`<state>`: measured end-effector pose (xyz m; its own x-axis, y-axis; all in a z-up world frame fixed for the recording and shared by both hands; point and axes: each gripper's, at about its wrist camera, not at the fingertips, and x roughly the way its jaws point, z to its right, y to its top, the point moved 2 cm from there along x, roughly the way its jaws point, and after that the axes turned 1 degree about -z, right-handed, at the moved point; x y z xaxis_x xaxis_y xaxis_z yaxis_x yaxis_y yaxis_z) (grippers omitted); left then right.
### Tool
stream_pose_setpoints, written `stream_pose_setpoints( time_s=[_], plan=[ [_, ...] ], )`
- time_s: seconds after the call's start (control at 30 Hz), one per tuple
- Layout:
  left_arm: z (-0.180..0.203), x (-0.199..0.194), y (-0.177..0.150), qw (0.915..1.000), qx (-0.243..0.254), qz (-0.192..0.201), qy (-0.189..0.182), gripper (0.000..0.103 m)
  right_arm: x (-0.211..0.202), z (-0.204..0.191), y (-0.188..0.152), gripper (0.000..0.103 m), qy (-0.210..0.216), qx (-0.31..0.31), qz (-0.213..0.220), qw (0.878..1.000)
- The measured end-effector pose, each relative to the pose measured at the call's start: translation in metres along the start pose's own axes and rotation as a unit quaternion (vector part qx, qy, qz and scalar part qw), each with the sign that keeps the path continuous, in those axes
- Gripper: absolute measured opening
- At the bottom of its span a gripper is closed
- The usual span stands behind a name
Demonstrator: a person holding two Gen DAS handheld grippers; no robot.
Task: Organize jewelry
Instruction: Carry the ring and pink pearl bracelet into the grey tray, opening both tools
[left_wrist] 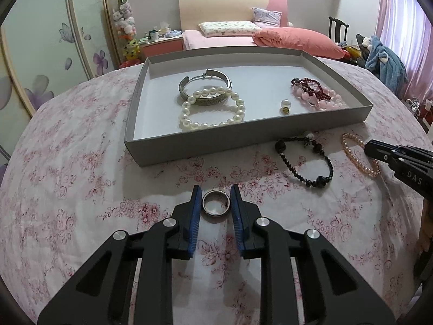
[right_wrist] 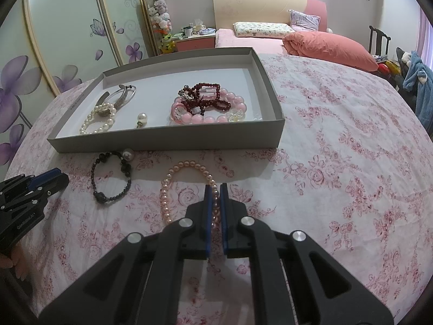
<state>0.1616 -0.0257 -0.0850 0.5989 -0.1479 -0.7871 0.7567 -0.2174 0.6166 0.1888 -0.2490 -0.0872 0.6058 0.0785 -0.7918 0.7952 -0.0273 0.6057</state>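
Observation:
A grey tray (left_wrist: 189,143) (right_wrist: 167,142) on the floral cloth holds a silver bangle (left_wrist: 205,89), a white pearl bracelet (left_wrist: 213,108), a pearl earring (left_wrist: 285,106) and pink and dark red bead bracelets (left_wrist: 316,93) (right_wrist: 208,105). My left gripper (left_wrist: 215,191) (right_wrist: 58,174) straddles a silver ring (left_wrist: 215,203) lying on the cloth, jaws close beside it. My right gripper (right_wrist: 215,189) (left_wrist: 374,149) is shut on the right side of a pink pearl bracelet (right_wrist: 173,187) (left_wrist: 360,157). A black bead bracelet (left_wrist: 305,159) (right_wrist: 113,176) lies between the grippers.
The table's floral cloth (right_wrist: 338,162) stretches wide to the right of the tray. A bed (left_wrist: 243,35) with pillows, a wardrobe (left_wrist: 40,54) and a chair with clothes (left_wrist: 379,57) stand behind the table.

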Motion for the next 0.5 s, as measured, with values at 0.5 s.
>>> stream_pose_setpoints(
  time_s=[0.5],
  plan=[
    [-0.0011, 0.0004, 0.0003, 1.0, -0.007, 0.0, -0.003, 0.023, -0.0001, 0.0038, -0.0006, 0.007, 0.011, 0.016, 0.0, 1.0]
  ],
)
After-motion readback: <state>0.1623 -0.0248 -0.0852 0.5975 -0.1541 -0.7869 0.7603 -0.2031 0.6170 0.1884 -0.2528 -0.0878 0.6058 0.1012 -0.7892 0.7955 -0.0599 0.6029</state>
